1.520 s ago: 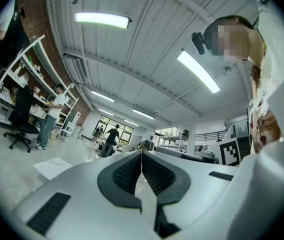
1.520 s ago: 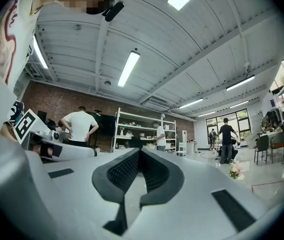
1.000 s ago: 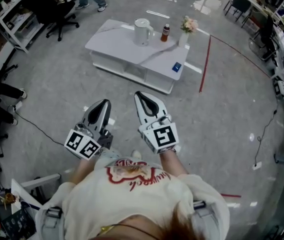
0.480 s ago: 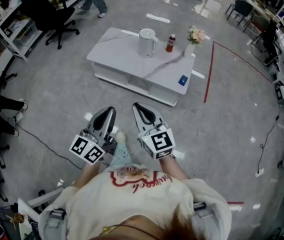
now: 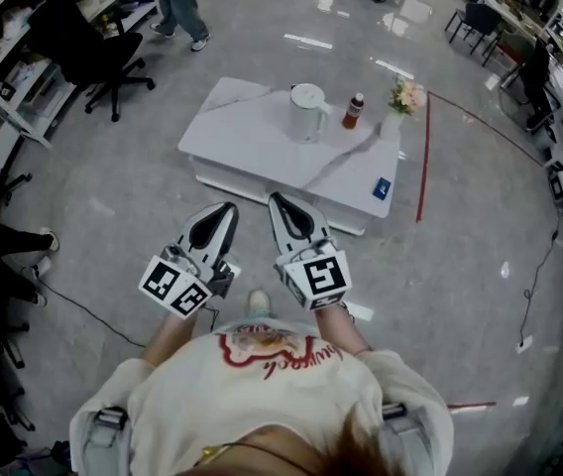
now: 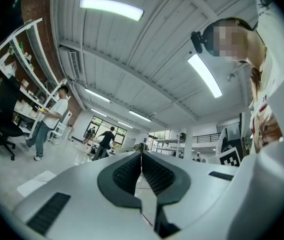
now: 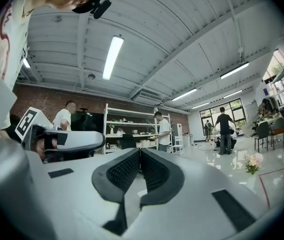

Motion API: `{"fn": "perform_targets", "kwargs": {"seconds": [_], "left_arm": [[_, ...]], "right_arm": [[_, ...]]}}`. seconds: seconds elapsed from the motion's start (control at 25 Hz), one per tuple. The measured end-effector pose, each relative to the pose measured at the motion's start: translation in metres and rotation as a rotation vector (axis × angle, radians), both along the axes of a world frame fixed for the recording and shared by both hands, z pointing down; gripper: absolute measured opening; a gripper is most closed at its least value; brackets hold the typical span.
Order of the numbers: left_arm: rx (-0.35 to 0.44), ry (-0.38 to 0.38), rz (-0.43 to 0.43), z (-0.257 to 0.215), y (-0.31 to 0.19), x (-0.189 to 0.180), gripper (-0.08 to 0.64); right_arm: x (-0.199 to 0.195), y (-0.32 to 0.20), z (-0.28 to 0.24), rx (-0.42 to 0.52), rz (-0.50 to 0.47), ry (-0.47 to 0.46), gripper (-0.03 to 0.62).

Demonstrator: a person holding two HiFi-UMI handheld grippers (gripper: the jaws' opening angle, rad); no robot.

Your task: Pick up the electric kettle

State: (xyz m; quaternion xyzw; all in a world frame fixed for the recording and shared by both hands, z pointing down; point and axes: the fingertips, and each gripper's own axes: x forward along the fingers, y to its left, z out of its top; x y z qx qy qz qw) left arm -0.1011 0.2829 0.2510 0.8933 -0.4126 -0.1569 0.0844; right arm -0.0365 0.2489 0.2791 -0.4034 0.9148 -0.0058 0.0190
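The white lidded electric kettle (image 5: 307, 112) stood on the low white marble-topped table (image 5: 242, 132), near a small white vase (image 5: 393, 125) holding pink flowers (image 5: 406, 95), while left gripper (image 5: 228, 208) and right gripper (image 5: 276, 199) pointed side by side toward it, well short, both clenched on nothing.

You work under bright, even light from long white ceiling tube lamps (image 6: 111, 9), which glare off the glossy grey floor (image 5: 460, 216). Every view bends towards dark, vignetted edges.
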Motion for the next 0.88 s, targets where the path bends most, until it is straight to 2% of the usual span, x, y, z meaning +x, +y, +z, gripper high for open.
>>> {"fn": "perform_targets", "kwargs": {"seconds": [0.2, 0.32, 0.52, 0.72, 0.88], "left_arm": [[-0.011, 0.011, 0.026, 0.005, -0.032, -0.012, 0.012], [-0.016, 0.013, 0.038, 0.006, -0.044, -0.018, 0.014], [-0.021, 0.001, 0.063, 0.007, -0.067, -0.039, 0.012], [-0.039, -0.001, 0.072, 0.019, -0.091, -0.041, 0.012], [-0.041, 0.004, 0.069, 0.019, -0.117, -0.039, 0.012]], "right_arm": [[-0.018, -0.029, 0.005, -0.020, 0.005, 0.032, 0.015], [-0.023, -0.049, 0.000, -0.023, 0.008, 0.011, 0.015], [-0.022, -0.071, -0.014, -0.004, 0.063, -0.049, 0.015], [-0.016, -0.089, 0.004, -0.035, 0.091, -0.029, 0.015], [-0.012, -0.112, -0.001, -0.022, 0.101, -0.026, 0.015]]}}
